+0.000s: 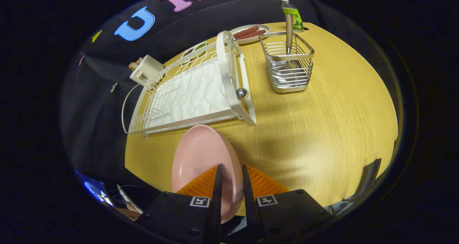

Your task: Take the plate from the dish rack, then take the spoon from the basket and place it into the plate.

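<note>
Plate (200, 158), pink, out of the dish rack (190, 90) and clamped on edge in the claw (231, 179) above the surface (322, 122); spoon (288, 32) upright in basket (288, 66), transfer outstanding.

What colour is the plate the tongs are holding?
Plain pale pink plate, no pattern, clamped by its rim in the tongs. Gripper view shows it best.
</note>
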